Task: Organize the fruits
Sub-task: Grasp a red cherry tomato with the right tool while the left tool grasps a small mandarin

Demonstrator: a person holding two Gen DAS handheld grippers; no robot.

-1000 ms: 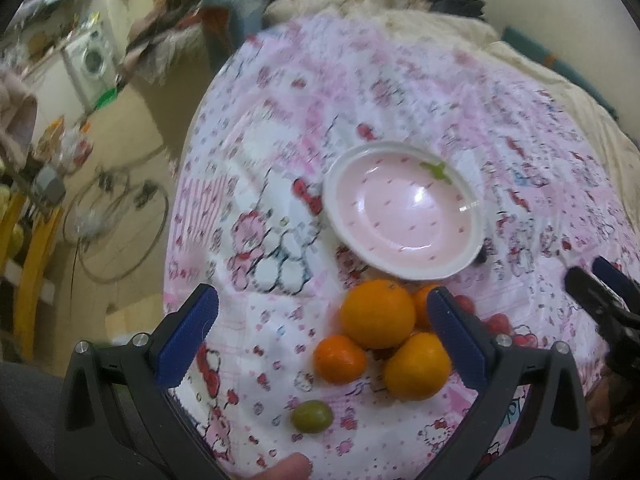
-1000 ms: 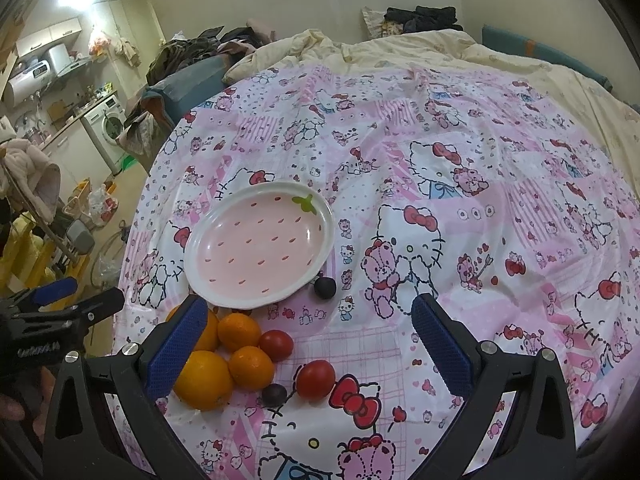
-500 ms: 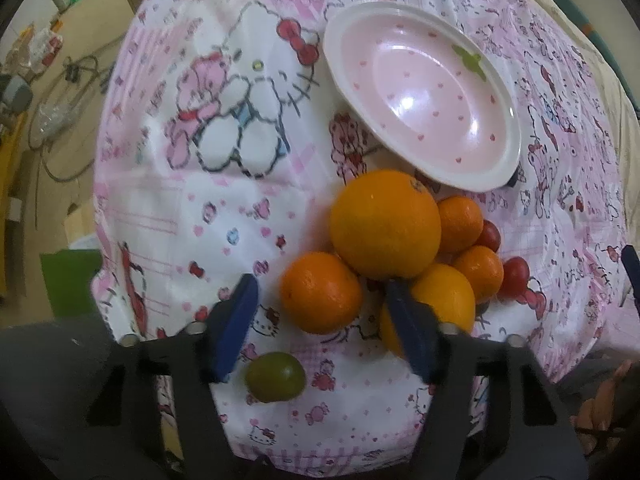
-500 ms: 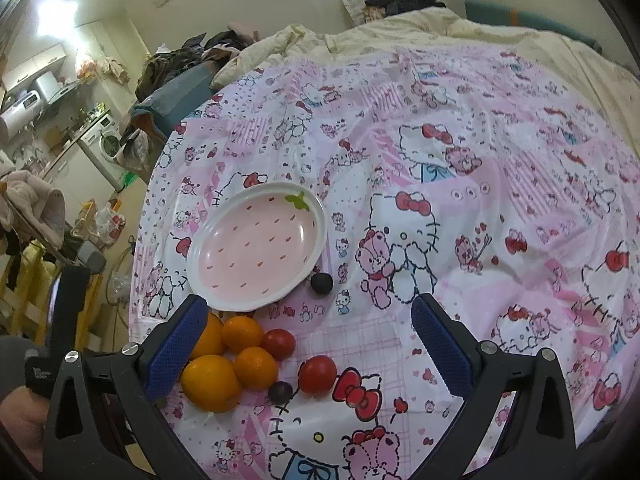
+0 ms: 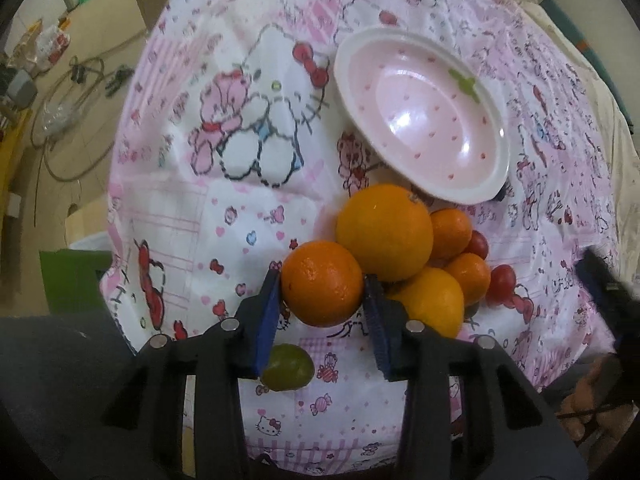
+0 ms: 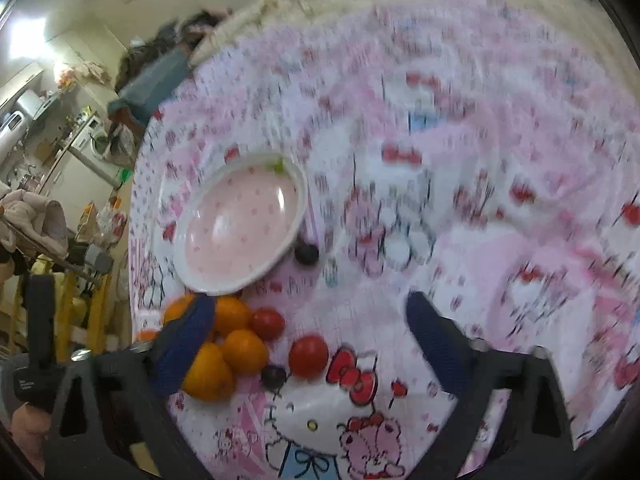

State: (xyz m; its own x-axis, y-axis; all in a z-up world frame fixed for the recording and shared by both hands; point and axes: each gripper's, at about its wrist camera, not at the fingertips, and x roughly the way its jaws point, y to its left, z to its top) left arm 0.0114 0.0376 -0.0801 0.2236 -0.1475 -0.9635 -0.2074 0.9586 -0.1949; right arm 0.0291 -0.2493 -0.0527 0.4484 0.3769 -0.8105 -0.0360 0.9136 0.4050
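Observation:
My left gripper [image 5: 322,280] points steeply down, its jaws closing, and both blue pads touch the sides of a small orange [image 5: 320,292]. Behind that orange sits a large orange [image 5: 384,232], with smaller oranges [image 5: 450,228] and red tomatoes [image 5: 502,284] to its right. An empty pink bowl [image 5: 424,120] stands just beyond the pile. A green fruit [image 5: 288,368] lies under the left finger. In the blurred right wrist view, my right gripper [image 6: 310,304] hangs above a red tomato [image 6: 308,356], jaws closing but wide apart and touching nothing.
A dark grape [image 6: 306,253] lies by the bowl [image 6: 240,232], and another [image 6: 273,376] lies beside the tomato. The patterned pink cloth [image 5: 240,220] covers a bed whose edge drops to the floor [image 5: 72,128] on the left. A washing machine [image 6: 94,148] and clutter stand beyond.
My left gripper came down onto the fruit pile and its jaws narrowed from wide open to touching the small orange. My right gripper tipped down toward the fruit and its fingers drew closer together.

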